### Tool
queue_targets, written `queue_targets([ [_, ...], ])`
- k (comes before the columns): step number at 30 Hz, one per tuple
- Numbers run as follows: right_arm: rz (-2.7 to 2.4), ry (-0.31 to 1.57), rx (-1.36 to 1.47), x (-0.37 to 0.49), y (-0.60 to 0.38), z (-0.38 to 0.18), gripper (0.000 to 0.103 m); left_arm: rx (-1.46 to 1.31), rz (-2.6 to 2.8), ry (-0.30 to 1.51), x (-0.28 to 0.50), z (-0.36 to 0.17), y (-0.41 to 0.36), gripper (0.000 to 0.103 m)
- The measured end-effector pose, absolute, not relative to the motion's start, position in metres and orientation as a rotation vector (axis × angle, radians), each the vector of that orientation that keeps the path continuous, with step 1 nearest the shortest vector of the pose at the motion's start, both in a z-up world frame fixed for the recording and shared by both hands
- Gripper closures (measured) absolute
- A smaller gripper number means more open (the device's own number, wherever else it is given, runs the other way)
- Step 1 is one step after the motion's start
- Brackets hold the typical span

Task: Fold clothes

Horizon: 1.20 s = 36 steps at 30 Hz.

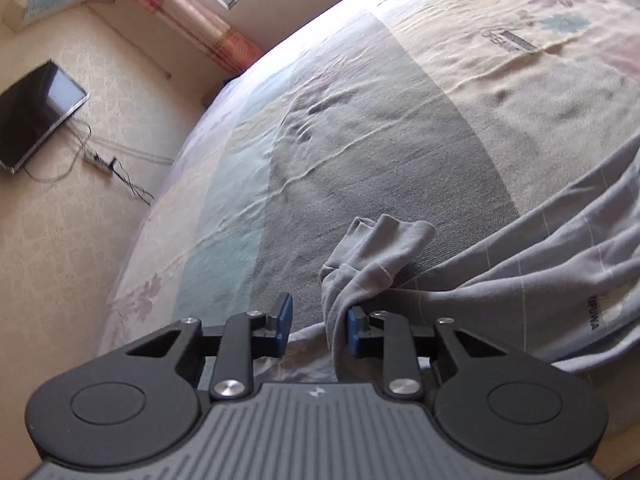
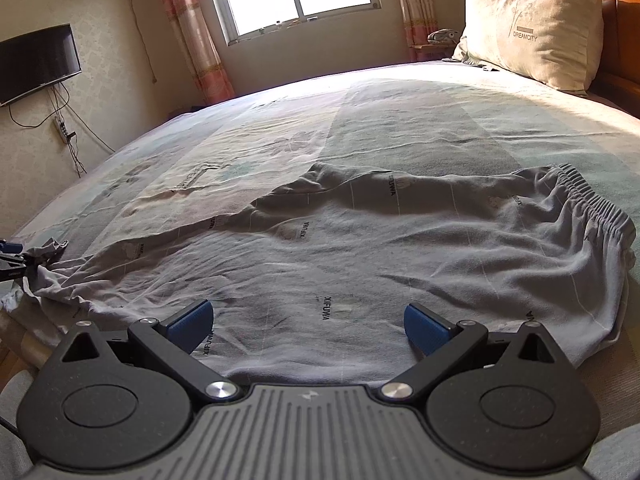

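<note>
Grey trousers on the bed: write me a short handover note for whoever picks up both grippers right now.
Left gripper: jaws partly closed around the bunched leg cuff at the near edge of the bed; fabric touches the right-hand pad, but a gap shows at the other, so no firm pinch yet.
Right gripper: wide open, holding nothing, over the middle of the grey trousers.
Trousers: spread across the bed and wrinkled, elastic waistband toward the pillow end, legs toward the left gripper.
Done: laid out, no fold visible.
Left: secure the cuff, take a second hold with the right gripper, fold.
</note>
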State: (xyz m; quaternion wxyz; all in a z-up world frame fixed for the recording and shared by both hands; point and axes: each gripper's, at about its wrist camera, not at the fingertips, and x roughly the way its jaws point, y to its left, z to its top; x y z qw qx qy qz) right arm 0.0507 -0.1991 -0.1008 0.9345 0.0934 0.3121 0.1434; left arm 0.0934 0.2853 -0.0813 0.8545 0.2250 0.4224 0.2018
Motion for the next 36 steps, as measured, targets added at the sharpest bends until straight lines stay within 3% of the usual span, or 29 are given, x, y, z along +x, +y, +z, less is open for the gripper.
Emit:
queue_targets([
  [8, 0.285, 0.640, 0.193, 0.051, -0.199, -0.102, 0.000, 0.128, 0.533, 0.911, 0.057, -0.079, 0.342, 0.080],
  [16, 0.276, 0.639, 0.147, 0.050, -0.193, -0.105, 0.000, -0.323, 0.425, 0.818, 0.024, -0.091, 0.388, 0.076],
  [20, 0.267, 0.633, 0.125, 0.050, -0.190, -0.106, 0.000, -0.527, 0.383, 0.732, 0.009, -0.100, 0.413, 0.061],
  [27, 0.251, 0.625, 0.080, 0.050, -0.183, -0.108, 0.000, -0.852, 0.290, 0.522, -0.016, -0.122, 0.452, 0.050],
  [31, 0.242, 0.625, 0.050, 0.051, -0.177, -0.110, 0.000, -0.926, 0.271, 0.473, -0.014, -0.129, 0.458, 0.038],
  [34, 0.236, 0.625, 0.009, 0.051, -0.170, -0.112, 0.000, -0.949, 0.262, 0.434, -0.013, -0.135, 0.459, 0.041],
  [36, 0.233, 0.625, -0.021, 0.051, -0.166, -0.113, 0.000, -0.935, 0.290, 0.415, -0.016, -0.140, 0.458, 0.055],
])
